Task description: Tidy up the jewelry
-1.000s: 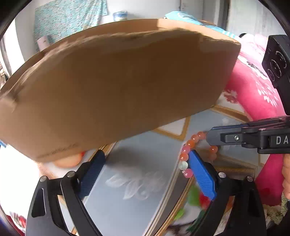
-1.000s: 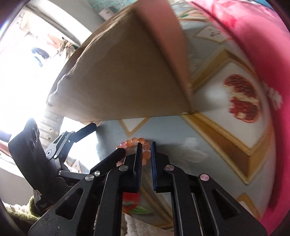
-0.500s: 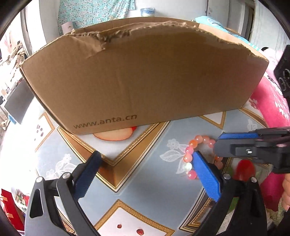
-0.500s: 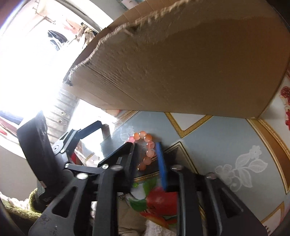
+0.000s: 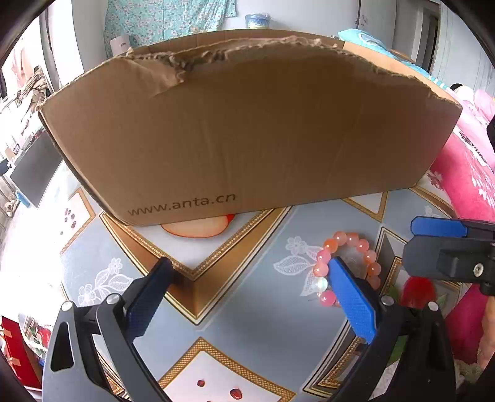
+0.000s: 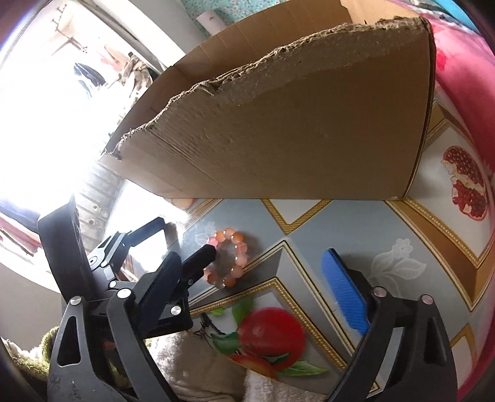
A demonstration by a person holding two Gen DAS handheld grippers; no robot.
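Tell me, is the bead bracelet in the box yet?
Not yet. The pink bead bracelet lies on the patterned tablecloth, in front of the cardboard box, not inside it. Nothing looks put away from here; the box's inside is hidden. In hand: nothing. The right claw is opening and empty, and the left claw is open beside the bracelet. Left: pick it up and put it away.

White wall (image 5: 309, 15), teal floral cloth (image 5: 167, 21), bright window (image 6: 46, 108), pink bedding (image 5: 464, 173)
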